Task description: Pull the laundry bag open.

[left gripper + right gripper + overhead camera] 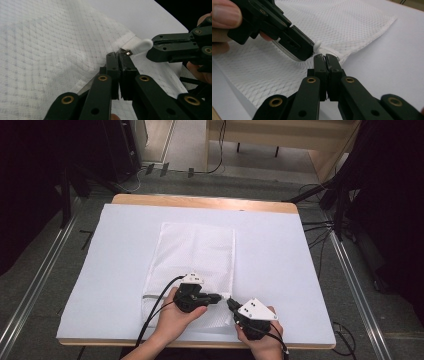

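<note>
My left gripper (119, 55) has its jaws pressed together on the edge of the white mesh bag (50, 50), just beside the zipper's small metal slider (128, 52). A white pull tab (142, 45) sticks out from the slider and is clamped at its far end by my right gripper (156, 51), coming in from the right. Bag lies on a white table cover (140, 15).

Mesh bag (195, 265) lies on the table (280, 265) — both tongs at its near edge.
</note>
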The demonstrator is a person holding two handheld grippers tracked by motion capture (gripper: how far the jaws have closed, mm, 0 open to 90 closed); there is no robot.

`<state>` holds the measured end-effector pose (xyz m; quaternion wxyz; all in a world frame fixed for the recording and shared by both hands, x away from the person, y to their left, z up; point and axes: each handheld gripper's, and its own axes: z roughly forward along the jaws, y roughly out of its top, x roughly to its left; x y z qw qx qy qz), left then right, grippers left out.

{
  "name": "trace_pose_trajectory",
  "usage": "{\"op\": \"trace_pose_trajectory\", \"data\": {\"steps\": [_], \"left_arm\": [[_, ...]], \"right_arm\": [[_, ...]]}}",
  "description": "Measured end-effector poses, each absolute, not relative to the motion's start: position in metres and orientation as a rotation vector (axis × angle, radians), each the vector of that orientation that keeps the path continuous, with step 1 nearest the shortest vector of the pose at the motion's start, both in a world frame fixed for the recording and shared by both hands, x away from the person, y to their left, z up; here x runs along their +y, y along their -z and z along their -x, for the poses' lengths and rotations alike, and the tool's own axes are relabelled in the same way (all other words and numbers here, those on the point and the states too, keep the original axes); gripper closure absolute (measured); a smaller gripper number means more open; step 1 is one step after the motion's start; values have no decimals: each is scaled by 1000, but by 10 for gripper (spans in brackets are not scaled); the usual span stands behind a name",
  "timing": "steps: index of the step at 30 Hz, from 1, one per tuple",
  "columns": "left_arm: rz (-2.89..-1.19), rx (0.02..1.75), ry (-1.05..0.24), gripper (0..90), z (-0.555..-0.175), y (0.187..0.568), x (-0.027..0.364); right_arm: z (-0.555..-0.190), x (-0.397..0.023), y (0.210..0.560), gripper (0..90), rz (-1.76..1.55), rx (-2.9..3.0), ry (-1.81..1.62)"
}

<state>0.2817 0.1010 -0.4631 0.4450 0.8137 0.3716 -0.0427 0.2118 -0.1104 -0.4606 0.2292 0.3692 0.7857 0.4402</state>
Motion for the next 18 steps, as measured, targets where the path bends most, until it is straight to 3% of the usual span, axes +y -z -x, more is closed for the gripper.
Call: {"op": "trace_pose_trajectory", "data": {"steps": [18], "left_arm": [[-1937, 919, 225, 683, -279, 458, 114]], "right_arm": [[-212, -108, 464, 900, -1006, 2184, -1193]]}}
